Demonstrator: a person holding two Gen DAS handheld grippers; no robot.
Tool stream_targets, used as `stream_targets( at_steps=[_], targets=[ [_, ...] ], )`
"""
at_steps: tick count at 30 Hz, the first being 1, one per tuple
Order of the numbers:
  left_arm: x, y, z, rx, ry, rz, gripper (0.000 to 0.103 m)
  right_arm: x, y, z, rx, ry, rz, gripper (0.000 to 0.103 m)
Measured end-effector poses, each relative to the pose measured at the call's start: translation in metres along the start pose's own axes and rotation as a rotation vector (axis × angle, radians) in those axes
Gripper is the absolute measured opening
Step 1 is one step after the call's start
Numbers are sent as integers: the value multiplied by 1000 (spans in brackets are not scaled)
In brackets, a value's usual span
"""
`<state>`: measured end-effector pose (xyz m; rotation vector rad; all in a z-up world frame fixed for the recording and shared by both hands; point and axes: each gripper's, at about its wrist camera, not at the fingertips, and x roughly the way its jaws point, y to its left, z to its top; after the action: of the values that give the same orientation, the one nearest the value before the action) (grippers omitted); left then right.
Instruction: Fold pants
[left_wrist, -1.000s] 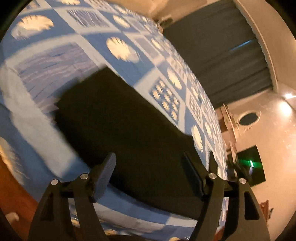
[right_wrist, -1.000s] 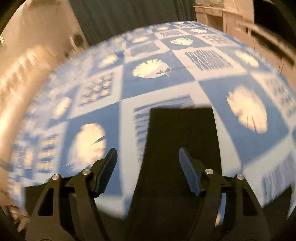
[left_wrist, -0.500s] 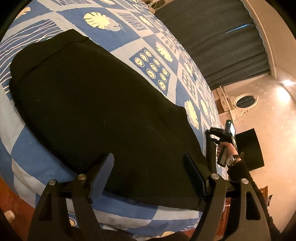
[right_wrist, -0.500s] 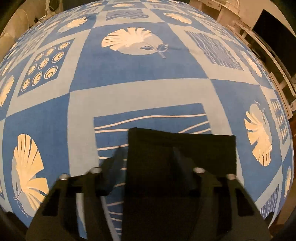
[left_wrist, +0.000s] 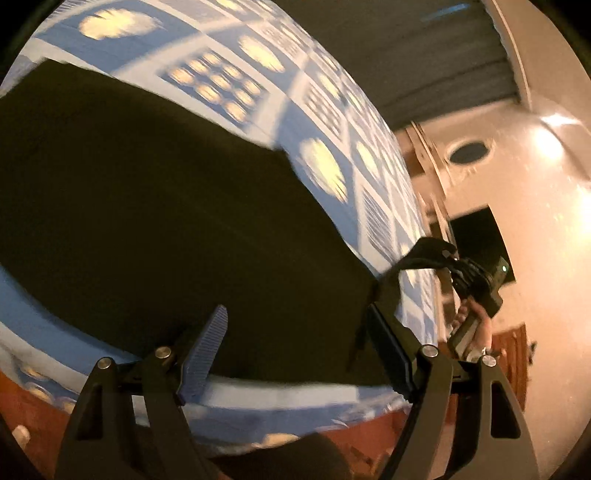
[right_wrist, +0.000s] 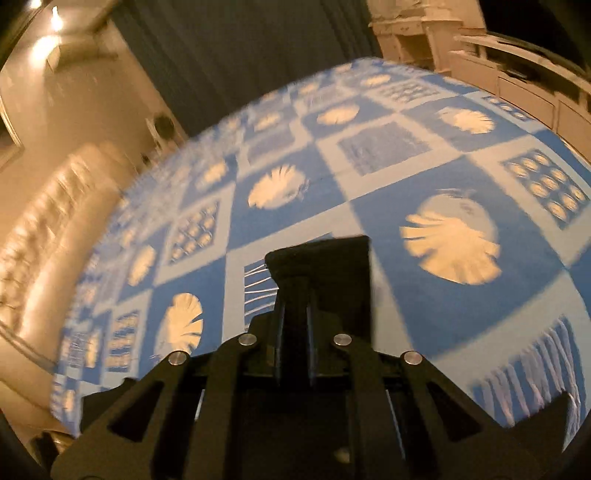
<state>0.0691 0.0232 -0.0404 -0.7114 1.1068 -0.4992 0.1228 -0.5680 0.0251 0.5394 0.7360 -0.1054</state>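
Observation:
Black pants (left_wrist: 166, 203) lie flat across a blue bedspread (left_wrist: 325, 170) with pale shell prints. Over their near edge hovers my left gripper (left_wrist: 295, 314), open, with nothing between its fingers. At the right, a hand (left_wrist: 476, 317) holds my right gripper (left_wrist: 448, 258), which has one end of the pants lifted off the bed. In the right wrist view my right gripper (right_wrist: 295, 291) has its jaws closing tight on a bunched fold of the pants (right_wrist: 332, 266), pads pressing the cloth, above the bedspread (right_wrist: 443, 314).
Dark curtains (right_wrist: 240, 55) hang behind the bed. Pale cabinets (right_wrist: 498, 74) line the right side, and a padded beige surface (right_wrist: 55, 221) runs along the left. A dark screen (left_wrist: 476, 236) is on the wall. Reddish floor (left_wrist: 369, 435) shows below the bed's near edge.
My right gripper went from open over the pants' end to shut on it and lifted the cloth. My left gripper slid right along the near edge, still open.

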Motion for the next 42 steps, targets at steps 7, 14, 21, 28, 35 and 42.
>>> stream_targets(
  at_steps=[7, 14, 21, 28, 35, 42],
  targets=[
    [51, -51, -39, 73, 94, -24, 76, -98, -109, -56, 144, -53, 17, 9],
    [86, -74, -69, 69, 126, -31, 76, -115, -187, -112, 293, 10, 16, 9],
    [113, -82, -91, 23, 159, -37, 76, -113, -219, -146, 392, 43, 57, 9],
    [126, -92, -97, 57, 173, -27, 76, -125, -241, -159, 425, 37, 55, 8],
    [134, -103, -103, 142, 169, 2, 76, -121, -250, -174, 453, 62, 49, 8],
    [141, -119, -112, 132, 191, -78, 76, -138, -249, -168, 544, 26, 187, 7]
  ],
)
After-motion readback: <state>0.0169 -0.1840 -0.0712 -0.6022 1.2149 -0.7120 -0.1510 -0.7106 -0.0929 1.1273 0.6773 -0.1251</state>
